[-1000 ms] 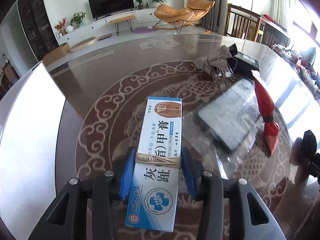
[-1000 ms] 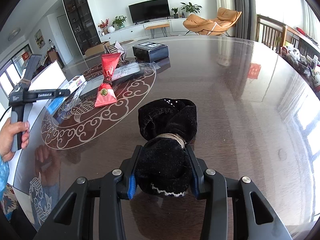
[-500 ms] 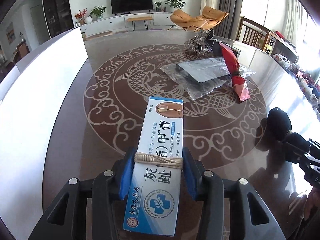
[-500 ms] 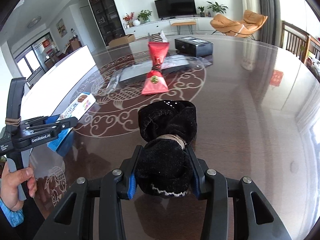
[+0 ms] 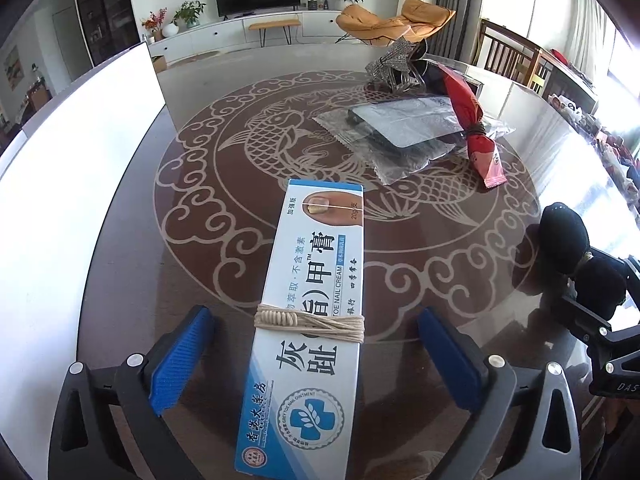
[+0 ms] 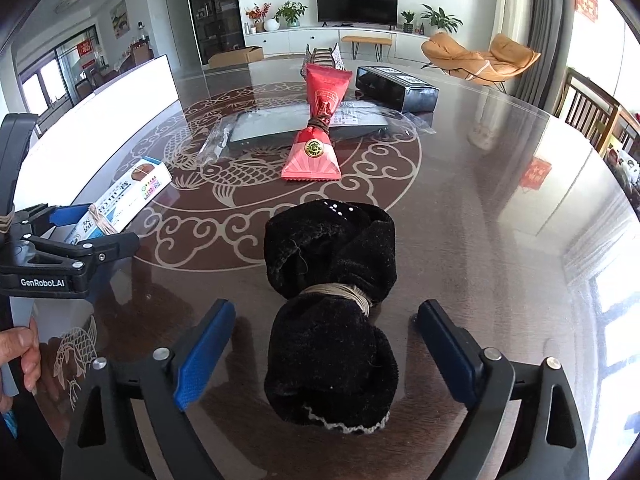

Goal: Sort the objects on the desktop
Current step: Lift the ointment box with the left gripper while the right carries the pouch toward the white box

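Left claw: the left claw [image 5: 316, 356] is opening, its blue pads well apart from the nail cream box [image 5: 308, 320] that lies between them. It grips nothing.
Right claw: the right claw [image 6: 324, 360] is opening too. The black sock bundle [image 6: 332, 316] lies between its pads, and they do not touch it.
Where the box is: low in the middle of the left wrist view, flat on the dark counter [image 5: 200, 280], over the edge of the fish pattern.
Where the socks are: low in the middle of the right wrist view, on the counter.
How the box may handle: I think it is light, stiff and smooth. Pinch its long sides near the string wrap.
How the socks may handle: soft and squashy, not slippery. Grab at the string-tied waist.
Other things: a red snack packet [image 6: 316, 140] lies on a bagged dark flat thing [image 6: 280, 124], farther up.
Hard to see: the near end of the box is cut off by the frame. I cannot tell what is in the bag.
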The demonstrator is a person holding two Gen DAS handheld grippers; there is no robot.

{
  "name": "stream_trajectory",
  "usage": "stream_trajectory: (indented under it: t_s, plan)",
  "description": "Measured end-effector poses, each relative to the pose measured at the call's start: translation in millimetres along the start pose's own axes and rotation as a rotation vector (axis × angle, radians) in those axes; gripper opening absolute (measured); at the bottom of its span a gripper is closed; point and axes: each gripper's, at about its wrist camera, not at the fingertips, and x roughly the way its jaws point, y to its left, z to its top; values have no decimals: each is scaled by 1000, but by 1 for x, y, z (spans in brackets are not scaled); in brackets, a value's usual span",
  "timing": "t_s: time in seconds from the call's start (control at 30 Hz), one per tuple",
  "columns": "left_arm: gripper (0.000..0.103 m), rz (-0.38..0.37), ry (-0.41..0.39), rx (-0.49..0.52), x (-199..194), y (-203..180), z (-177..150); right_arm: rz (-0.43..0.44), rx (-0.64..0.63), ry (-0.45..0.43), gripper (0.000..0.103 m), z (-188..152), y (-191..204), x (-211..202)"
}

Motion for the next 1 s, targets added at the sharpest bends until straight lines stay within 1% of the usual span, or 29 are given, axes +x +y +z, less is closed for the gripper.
stream_trajectory:
  t_s: [0.1,0.17,1.0]
  plan:
    - [103,1,-1,-1,0,0,0,-16,-14,8,97,1,2,2]
    - [103,0,-2,-1,-1,-1,0,-22,-21,19,103,1,3,5]
    - [103,-3,8,2,0,-1,0,-19,-21,20,103,1,3,6]
